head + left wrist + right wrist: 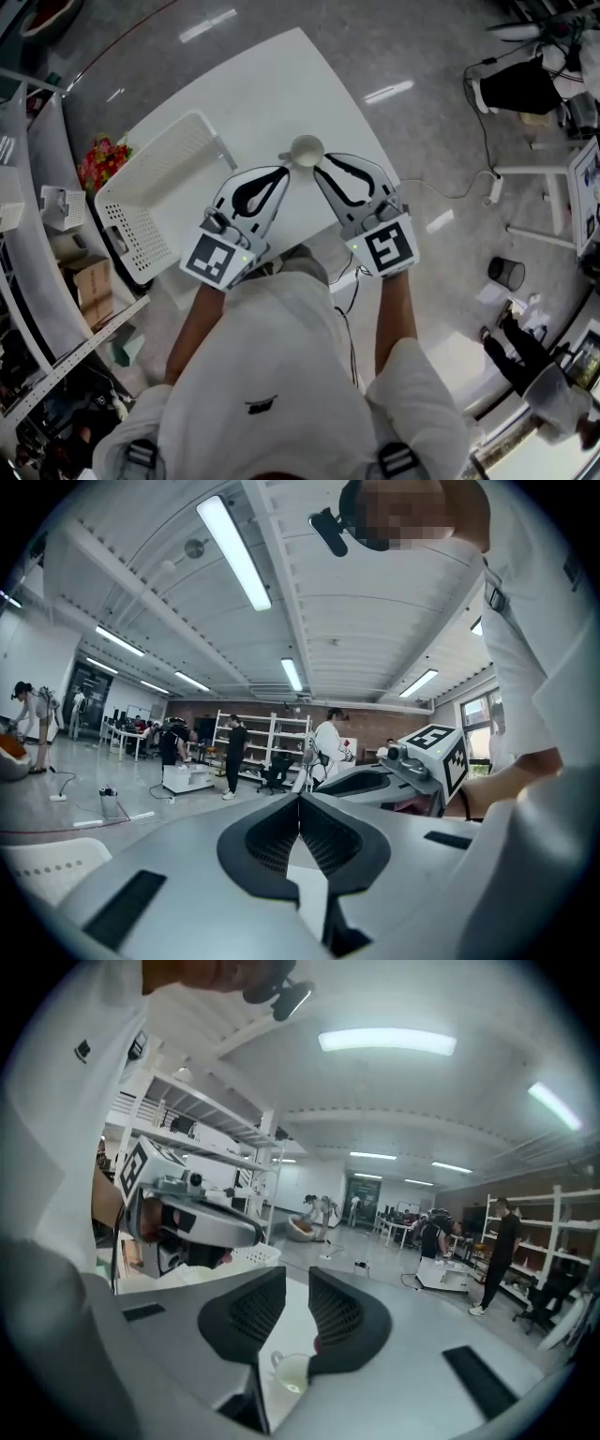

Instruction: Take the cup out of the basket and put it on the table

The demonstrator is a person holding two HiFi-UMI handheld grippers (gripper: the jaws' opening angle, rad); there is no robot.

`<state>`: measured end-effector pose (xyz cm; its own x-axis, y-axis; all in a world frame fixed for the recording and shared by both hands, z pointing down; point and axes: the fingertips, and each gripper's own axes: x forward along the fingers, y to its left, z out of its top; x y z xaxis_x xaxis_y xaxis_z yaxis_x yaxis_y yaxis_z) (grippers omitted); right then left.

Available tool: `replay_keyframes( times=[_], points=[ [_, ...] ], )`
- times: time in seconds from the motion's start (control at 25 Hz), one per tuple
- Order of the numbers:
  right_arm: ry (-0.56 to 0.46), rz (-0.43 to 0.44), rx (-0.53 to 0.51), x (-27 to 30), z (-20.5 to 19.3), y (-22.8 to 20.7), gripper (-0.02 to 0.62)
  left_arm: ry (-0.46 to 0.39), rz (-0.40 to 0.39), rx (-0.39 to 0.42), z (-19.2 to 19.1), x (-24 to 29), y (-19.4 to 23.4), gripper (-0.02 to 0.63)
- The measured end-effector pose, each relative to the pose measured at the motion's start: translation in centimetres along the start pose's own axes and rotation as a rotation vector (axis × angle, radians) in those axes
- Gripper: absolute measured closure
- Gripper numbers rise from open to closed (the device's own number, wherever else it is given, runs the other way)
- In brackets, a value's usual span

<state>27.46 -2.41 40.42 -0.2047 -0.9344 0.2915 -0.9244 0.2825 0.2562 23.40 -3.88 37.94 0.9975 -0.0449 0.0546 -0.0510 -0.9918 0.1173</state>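
Note:
A small white cup (306, 150) with a handle stands upright on the white table (272, 84), outside the white perforated basket (159, 197) to its left. Both grippers point at the cup from the near side. My left gripper (284, 172) has its jaws pressed together with nothing in them, its tip just left of the cup. My right gripper (320, 162) sits just right of the cup. In the right gripper view its jaws (297, 1274) stand a narrow gap apart and hold nothing. The cup (292, 1371) shows low beneath them on the table.
The basket is empty and reaches the table's left edge. A shelf unit with red flowers (101, 159) and boxes stands at the left. Cables, a white stand (530, 202) and a small bin (507, 273) are on the floor at right. People (232, 752) stand far off.

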Motion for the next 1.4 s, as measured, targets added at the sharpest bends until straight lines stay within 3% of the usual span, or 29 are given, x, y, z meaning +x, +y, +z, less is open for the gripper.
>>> replay_keyframes(
  times=[0.24,0.48,1.4],
  points=[
    [-0.184,-0.067,0.186,-1.7,3.5,2.8,0.563,0.003,-0.028,0.007,0.4,-2.3,-0.9,0.595],
    [-0.232,-0.08,0.283,-2.4,4.6,5.2,0.588,-0.004,-0.047,0.011,0.8,-4.9,-1.5,0.595],
    [-0.216,-0.106,0.272,-2.8,4.7,7.5,0.589,-0.012,-0.072,0.01,0.8,-6.6,-2.0,0.595]
  ],
)
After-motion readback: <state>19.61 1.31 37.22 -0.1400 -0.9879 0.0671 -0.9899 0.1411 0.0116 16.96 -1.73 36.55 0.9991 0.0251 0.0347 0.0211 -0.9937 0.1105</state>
